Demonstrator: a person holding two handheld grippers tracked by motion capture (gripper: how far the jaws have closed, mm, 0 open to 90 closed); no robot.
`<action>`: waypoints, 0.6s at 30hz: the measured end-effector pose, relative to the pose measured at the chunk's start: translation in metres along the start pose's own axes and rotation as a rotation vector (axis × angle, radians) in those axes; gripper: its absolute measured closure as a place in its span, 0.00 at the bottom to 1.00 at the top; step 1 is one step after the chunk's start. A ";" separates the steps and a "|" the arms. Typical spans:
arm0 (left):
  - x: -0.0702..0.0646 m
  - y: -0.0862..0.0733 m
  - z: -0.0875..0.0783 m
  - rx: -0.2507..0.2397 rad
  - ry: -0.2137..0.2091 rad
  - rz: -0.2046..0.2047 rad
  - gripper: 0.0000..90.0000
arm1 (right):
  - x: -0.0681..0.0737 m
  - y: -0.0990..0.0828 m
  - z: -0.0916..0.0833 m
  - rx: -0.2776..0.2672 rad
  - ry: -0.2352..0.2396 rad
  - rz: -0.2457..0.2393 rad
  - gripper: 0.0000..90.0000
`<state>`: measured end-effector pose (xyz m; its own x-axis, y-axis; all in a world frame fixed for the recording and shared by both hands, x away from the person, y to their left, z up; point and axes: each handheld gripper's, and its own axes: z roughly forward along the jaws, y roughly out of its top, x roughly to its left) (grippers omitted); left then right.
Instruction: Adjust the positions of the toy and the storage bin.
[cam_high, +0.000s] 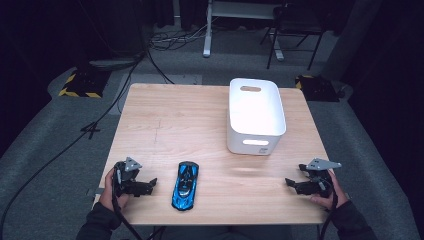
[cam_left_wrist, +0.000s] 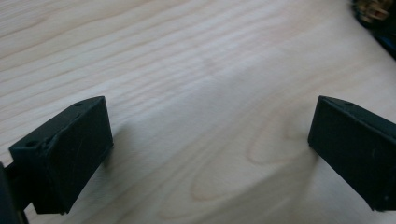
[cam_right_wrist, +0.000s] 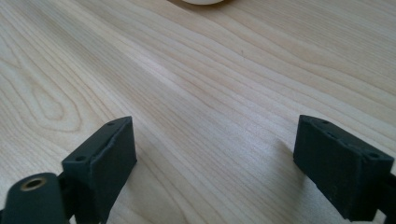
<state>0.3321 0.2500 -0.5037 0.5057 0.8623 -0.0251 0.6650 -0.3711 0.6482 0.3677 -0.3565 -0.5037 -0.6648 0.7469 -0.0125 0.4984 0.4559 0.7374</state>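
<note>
A blue and black toy car (cam_high: 185, 185) lies on the wooden table (cam_high: 175, 125) near its front edge, its length running front to back. My left gripper (cam_high: 151, 184) rests on the table just left of the car, apart from it, jaws pointing right. In the left gripper view the jaws stand wide open over bare wood (cam_left_wrist: 205, 140), and a dark corner of the car (cam_left_wrist: 378, 18) shows at the top right. My right gripper (cam_high: 290, 184) rests at the front right, pointing left, jaws wide open over bare wood (cam_right_wrist: 215, 154).
A white rectangular bin (cam_high: 255, 114) with handle slots stands at the table's back right; its rounded base (cam_right_wrist: 203, 1) peeks in at the top of the right gripper view. Cables trail on the floor to the left. A chair and a desk frame stand beyond the table.
</note>
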 end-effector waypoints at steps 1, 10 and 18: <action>0.000 0.000 0.000 0.000 0.000 0.000 0.00 | 0.000 0.000 0.000 0.000 0.000 0.000 0.14; -0.015 -0.010 -0.007 0.005 -0.130 0.144 0.00 | -0.001 0.002 0.003 0.009 -0.003 0.004 0.09; -0.018 -0.014 -0.010 0.002 -0.159 0.187 0.00 | 0.000 0.007 0.006 0.031 -0.020 0.024 0.11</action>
<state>0.3080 0.2430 -0.5043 0.7001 0.7136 -0.0248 0.5528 -0.5198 0.6513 0.3742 -0.3505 -0.5022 -0.6413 0.7673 -0.0093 0.5311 0.4526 0.7163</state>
